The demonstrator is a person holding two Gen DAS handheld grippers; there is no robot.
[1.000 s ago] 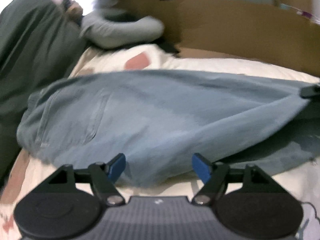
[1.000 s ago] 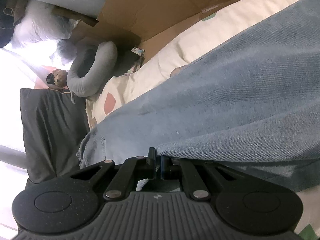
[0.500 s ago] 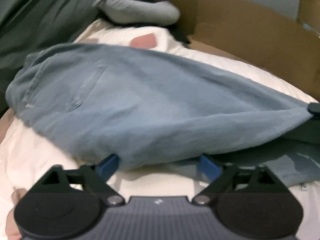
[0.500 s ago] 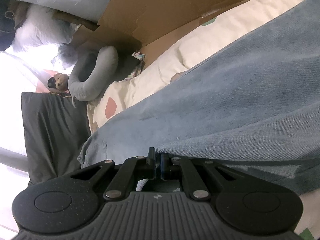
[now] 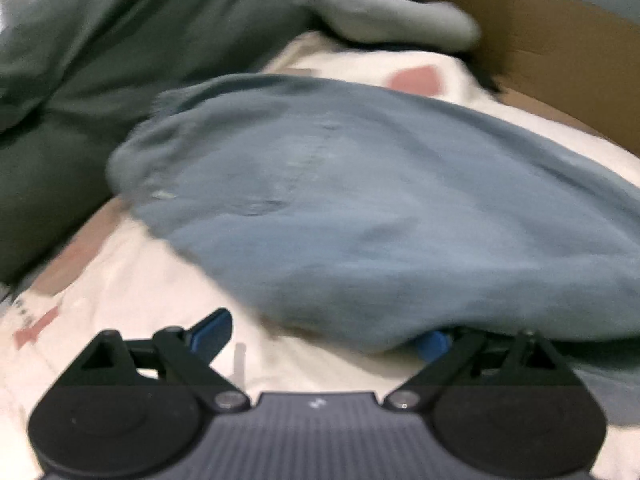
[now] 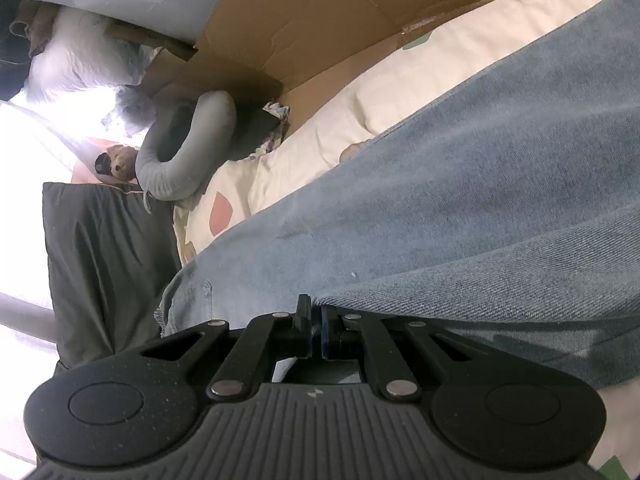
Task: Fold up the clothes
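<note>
The faded blue denim jeans [image 5: 380, 208] lie spread across the cream patterned bedsheet [image 5: 132, 280]; carry their edge over evenly. Your right gripper [image 6: 314, 336] is clenched on the denim; your left gripper [image 5: 320, 334] is spread wide, one finger under the hem, so seat the cloth before squeezing. No readable writing shows.

Cream bedsheet [image 6: 420, 64], cardboard box [image 6: 320, 8], grey neck pillow [image 6: 188, 152], dark cushion [image 6: 100, 260]
</note>
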